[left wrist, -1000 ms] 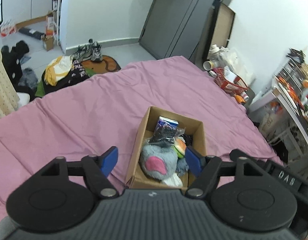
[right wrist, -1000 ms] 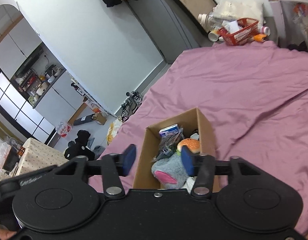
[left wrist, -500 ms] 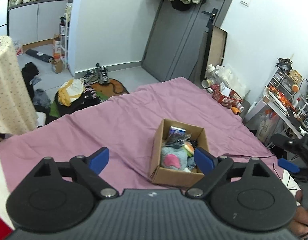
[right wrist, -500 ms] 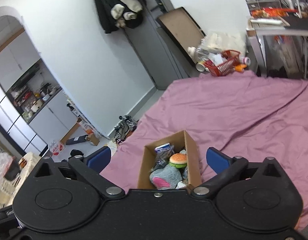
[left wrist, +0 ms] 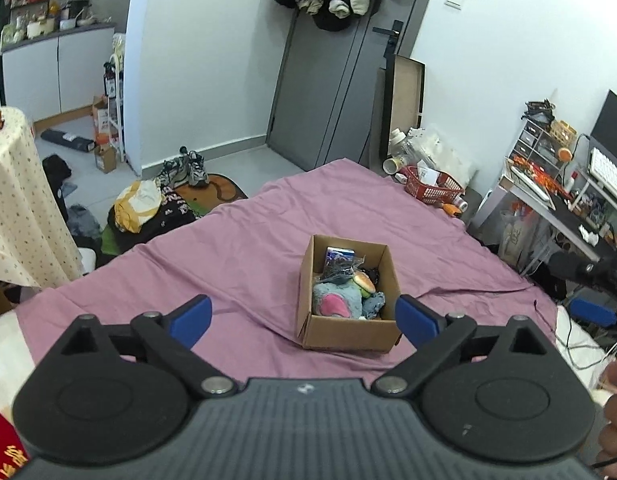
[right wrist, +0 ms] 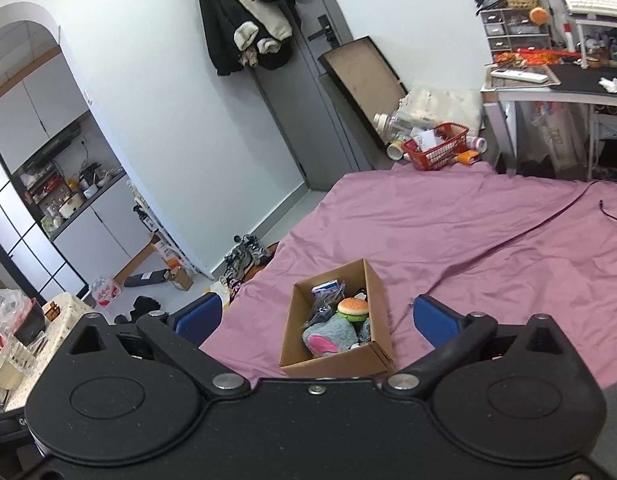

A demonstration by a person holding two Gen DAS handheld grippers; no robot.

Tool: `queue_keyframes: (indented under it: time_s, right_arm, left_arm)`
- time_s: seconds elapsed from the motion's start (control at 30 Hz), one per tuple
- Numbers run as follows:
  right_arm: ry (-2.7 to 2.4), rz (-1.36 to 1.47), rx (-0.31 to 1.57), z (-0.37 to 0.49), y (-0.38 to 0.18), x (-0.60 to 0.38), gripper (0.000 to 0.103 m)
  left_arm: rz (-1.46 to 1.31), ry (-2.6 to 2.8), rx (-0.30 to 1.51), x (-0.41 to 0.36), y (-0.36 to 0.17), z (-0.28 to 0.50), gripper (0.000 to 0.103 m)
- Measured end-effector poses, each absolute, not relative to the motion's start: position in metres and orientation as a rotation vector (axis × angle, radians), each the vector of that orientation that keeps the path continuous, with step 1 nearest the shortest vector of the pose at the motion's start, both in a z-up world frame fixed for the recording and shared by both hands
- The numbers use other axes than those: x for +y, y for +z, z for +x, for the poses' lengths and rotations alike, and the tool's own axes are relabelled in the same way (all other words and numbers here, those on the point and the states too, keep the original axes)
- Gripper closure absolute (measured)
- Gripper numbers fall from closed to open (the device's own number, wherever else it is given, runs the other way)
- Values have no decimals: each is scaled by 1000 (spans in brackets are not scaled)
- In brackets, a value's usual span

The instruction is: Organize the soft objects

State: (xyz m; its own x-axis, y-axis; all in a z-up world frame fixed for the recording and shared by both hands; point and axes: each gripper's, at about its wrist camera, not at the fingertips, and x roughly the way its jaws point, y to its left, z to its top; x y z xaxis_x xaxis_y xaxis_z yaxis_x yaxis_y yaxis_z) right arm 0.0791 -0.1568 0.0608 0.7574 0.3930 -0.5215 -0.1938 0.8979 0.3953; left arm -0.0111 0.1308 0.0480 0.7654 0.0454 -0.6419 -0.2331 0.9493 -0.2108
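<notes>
A small cardboard box (left wrist: 348, 334) (right wrist: 374, 292) stands on the purple bedsheet (left wrist: 236, 248) (right wrist: 468, 240). Inside it lie a grey plush with a pink patch (left wrist: 334, 300) (right wrist: 328, 334), a burger-shaped plush (left wrist: 364, 280) (right wrist: 352, 307), a dark plastic-wrapped item (left wrist: 338, 268) and a blue and white pack (left wrist: 339, 254). My left gripper (left wrist: 304, 316) is open and empty, held well back from the box. My right gripper (right wrist: 316, 316) is open and empty, also back from and above the box.
A red basket (left wrist: 432, 186) (right wrist: 440, 148) and bottles sit past the far bed corner. A desk (left wrist: 568, 208) (right wrist: 548, 84) stands at the right. Clothes and shoes (left wrist: 184, 170) lie on the floor at the left, beside a table with a dotted cloth (left wrist: 16, 200).
Both grippers have pulled back and up from the box, which now looks smaller and farther. Both have opened wider. The box contents are unchanged.
</notes>
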Motion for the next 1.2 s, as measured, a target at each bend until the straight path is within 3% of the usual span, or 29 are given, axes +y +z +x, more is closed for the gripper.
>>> queue_keyframes:
  time_s: [1.2]
  right_arm:
    - [279,134,639,1,46,-177,0]
  left_arm:
    - [-143,94,671,69,36,-40,5]
